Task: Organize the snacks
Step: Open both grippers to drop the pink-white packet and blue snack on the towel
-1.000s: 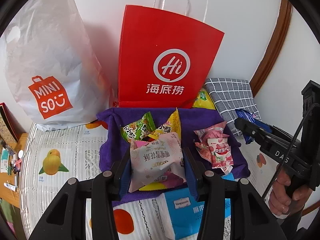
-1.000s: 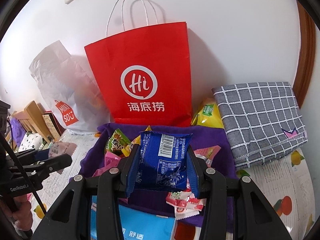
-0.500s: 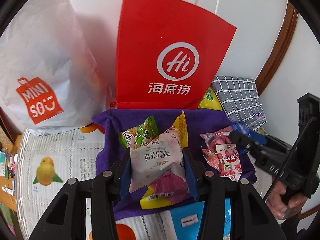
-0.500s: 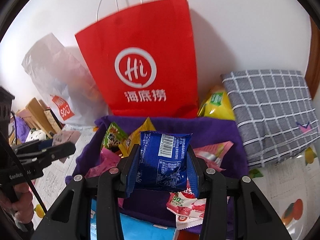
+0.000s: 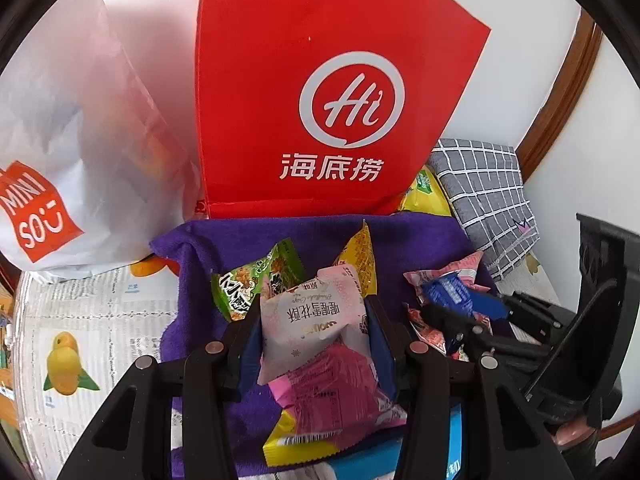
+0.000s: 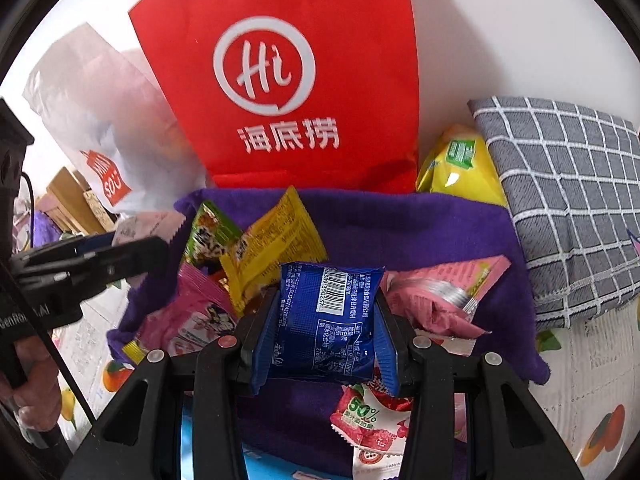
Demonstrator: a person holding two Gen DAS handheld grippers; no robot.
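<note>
My left gripper (image 5: 314, 322) is shut on a white and pink snack packet (image 5: 310, 320), held just above the purple cloth (image 5: 248, 240). A green packet (image 5: 256, 284) and a yellow packet (image 5: 360, 256) lie on the cloth behind it, a dark pink packet (image 5: 340, 384) below it. My right gripper (image 6: 326, 320) is shut on a blue snack packet (image 6: 326, 320) over the same purple cloth (image 6: 400, 224). Pink packets (image 6: 440, 296) lie to its right, a red and white packet (image 6: 372, 420) beneath. In the left wrist view the right gripper (image 5: 460, 312) comes in from the right with its blue packet.
A red paper bag (image 5: 320, 92) stands behind the cloth against the wall, a white plastic bag (image 5: 72, 128) to its left. A grey checked cloth (image 6: 568, 200) and a yellow bag (image 6: 456, 164) lie at the right. A light blue box (image 5: 360, 460) sits at the near edge.
Both grippers have come closer to the cloth and lower, each keeping its packet. The right gripper with the blue packet has come in over the pink packets in the left wrist view.
</note>
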